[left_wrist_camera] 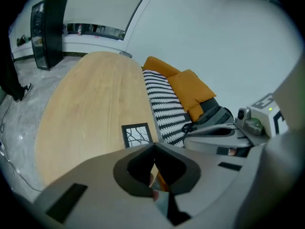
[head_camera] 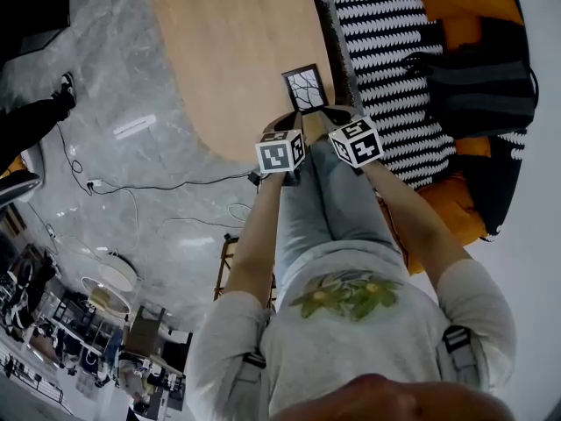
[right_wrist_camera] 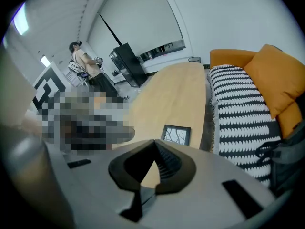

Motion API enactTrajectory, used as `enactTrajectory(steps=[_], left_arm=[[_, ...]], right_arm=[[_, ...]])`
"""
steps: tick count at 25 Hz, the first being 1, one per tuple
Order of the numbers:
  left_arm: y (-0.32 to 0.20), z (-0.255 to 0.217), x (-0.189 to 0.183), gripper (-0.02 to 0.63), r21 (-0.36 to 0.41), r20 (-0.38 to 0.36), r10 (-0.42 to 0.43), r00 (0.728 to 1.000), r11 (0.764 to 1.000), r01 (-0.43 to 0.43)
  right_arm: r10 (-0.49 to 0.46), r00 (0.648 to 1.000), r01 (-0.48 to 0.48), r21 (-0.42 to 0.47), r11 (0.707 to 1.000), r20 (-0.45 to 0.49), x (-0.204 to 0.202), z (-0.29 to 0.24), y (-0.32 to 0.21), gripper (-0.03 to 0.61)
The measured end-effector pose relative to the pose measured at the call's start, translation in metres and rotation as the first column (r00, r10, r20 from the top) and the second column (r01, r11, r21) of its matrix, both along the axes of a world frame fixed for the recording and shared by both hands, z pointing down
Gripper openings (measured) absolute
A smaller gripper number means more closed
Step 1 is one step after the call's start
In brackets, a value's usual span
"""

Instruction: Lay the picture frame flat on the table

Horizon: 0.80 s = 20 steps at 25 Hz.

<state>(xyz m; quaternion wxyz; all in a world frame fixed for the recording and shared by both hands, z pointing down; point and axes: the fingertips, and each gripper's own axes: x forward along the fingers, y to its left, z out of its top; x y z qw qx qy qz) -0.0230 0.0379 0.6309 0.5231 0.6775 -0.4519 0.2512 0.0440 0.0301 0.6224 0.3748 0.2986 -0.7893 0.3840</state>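
The picture frame point(head_camera: 305, 89), black-edged with a branch drawing on white, appears to lie flat on the oval wooden table point(head_camera: 228, 51), close to the edge nearest me. It also shows in the left gripper view, frame point(left_wrist_camera: 138, 135), and in the right gripper view, frame point(right_wrist_camera: 177, 134). My left gripper point(head_camera: 280, 123) hangs just short of the frame, jaws shut with nothing between them point(left_wrist_camera: 153, 146). My right gripper point(head_camera: 338, 115) is beside it, also shut and empty point(right_wrist_camera: 153, 141). Neither touches the frame.
A sofa with a black-and-white striped blanket point(head_camera: 386, 51), orange cushions and a black bag point(head_camera: 482, 77) runs along the table's right side. Cables point(head_camera: 131, 187) lie on the grey floor at left. A black cabinet point(left_wrist_camera: 47, 32) and a standing person point(right_wrist_camera: 83, 58) are beyond the table.
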Motion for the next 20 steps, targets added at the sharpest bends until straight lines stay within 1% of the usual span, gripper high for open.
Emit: enactTrajectory(steps=[2,6,9,20], left_arm=[[0.001,-0.004,0.002,0.015,0.022,0.006,0.012,1.0,1.0,-0.012],[0.005,-0.015,0.011,0.015,0.045,-0.012,0.037,0.999,0.998,-0.036],[0.007,-0.019,0.013,0.015,0.062,0.003,0.062,0.998,0.996,-0.062],[0.006,-0.021,0.004,0.015,0.068,0.016,0.072,0.997,0.995,-0.073]], right_arm=[[-0.008,1.0,0.008,0.014,1.0,0.001,-0.001,-0.004,0.0,0.006],[0.002,1.0,-0.002,0.036,0.999,0.007,0.0,-0.015,0.0,0.006],[0.013,1.0,-0.014,0.048,0.999,0.012,-0.001,-0.022,-0.002,0.006],[0.039,0.999,-0.039,0.046,0.998,0.008,-0.001,-0.023,0.004,0.006]])
